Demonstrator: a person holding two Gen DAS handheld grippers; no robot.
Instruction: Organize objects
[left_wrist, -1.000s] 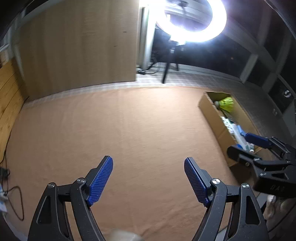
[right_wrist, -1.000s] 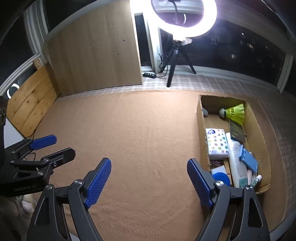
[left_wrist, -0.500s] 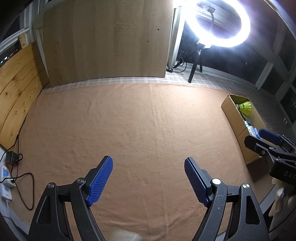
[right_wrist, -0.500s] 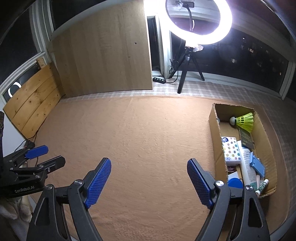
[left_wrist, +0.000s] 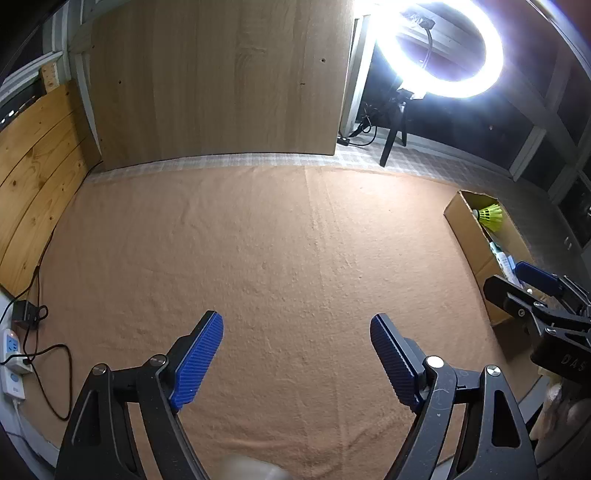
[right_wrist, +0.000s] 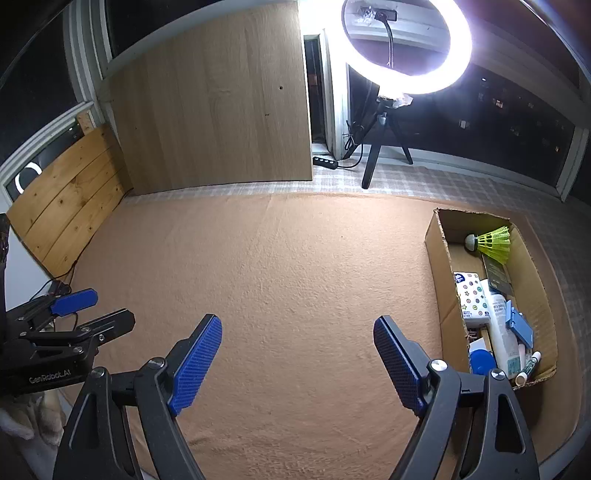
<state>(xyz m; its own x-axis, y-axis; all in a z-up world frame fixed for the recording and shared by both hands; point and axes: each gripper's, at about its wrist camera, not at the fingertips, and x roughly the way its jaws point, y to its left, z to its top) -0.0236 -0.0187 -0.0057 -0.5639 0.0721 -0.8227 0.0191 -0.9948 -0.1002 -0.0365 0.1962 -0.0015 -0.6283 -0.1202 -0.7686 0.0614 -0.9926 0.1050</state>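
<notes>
A cardboard box stands at the right on the tan cloth. It holds a yellow shuttlecock, a dotted tissue pack, a white bottle, a blue clip, a marker and a blue round lid. My right gripper is open and empty, left of the box. My left gripper is open and empty over bare cloth. The box and shuttlecock show at the right of the left wrist view.
A ring light on a tripod stands behind the cloth, next to an upright wooden panel. A pine board leans at the left. A power strip and cables lie at the left edge.
Both grippers have pulled back and up from the box, so more of the cloth and the room shows. Both stay open and empty.
</notes>
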